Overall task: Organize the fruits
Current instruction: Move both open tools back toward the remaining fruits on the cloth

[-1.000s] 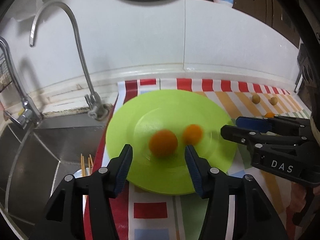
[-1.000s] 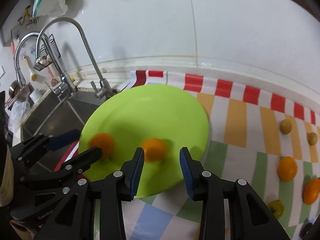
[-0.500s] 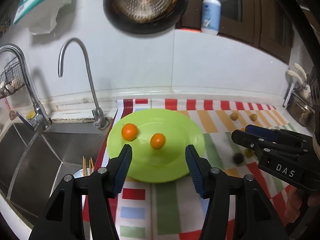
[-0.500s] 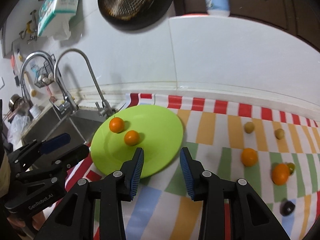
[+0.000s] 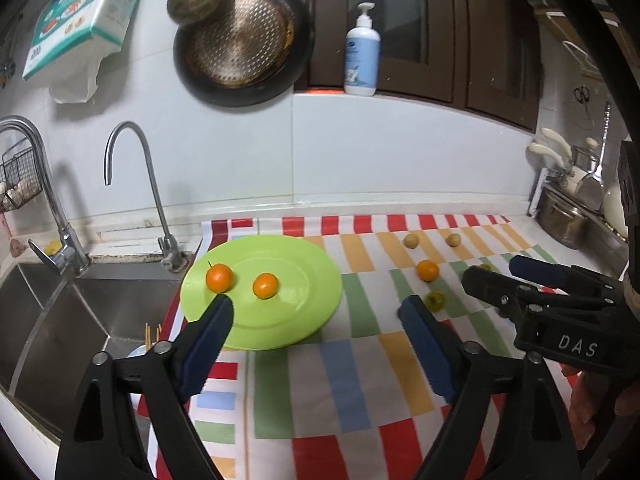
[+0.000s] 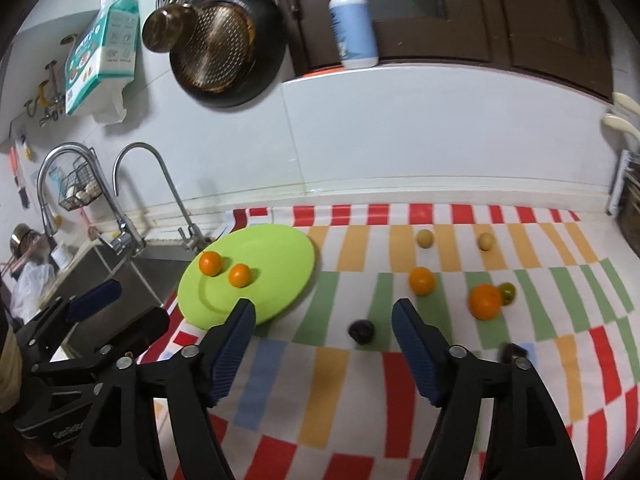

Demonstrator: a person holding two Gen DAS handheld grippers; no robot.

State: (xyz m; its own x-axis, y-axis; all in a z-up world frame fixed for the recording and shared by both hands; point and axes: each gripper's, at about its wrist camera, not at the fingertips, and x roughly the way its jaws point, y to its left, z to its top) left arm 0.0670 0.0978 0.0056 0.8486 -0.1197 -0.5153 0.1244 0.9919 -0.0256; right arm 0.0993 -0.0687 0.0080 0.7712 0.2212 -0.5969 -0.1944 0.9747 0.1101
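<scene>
The left gripper (image 5: 316, 312) has its jaws spread wide, having just been opening, and nothing sits between them; they hang above the striped cloth (image 5: 352, 364). Just past its left fingertip lies the green plate (image 5: 304, 304), which carries two small oranges: the stemmed orange (image 5: 219, 278) sits right beyond that fingertip, and the second plate orange (image 5: 265, 285) lies just to its right, apart from it. Past the right fingertip a small green fruit (image 5: 435, 301) rests on the cloth, with a loose orange (image 5: 427, 270) farther out and two pale round fruits (image 5: 411, 241) beyond that near the wall. The right gripper (image 6: 322, 308) is also wide apart with its jaws empty, and they too have just been opening. A dark fruit (image 6: 361, 331) lies on the cloth just ahead of the gap between its jaws, touched by neither finger. Ahead of its right fingertip sits one loose orange, and farther right a larger orange (image 6: 485, 301) lies touching another green fruit (image 6: 508, 292). Its left fingertip overlaps the plate's near rim in the right wrist view. Left of the plate, beyond both grippers, are the sink (image 5: 60, 320) and two faucets (image 5: 132, 184); a pan (image 5: 244, 44) and a soap bottle (image 5: 362, 56) sit up at the wall.
</scene>
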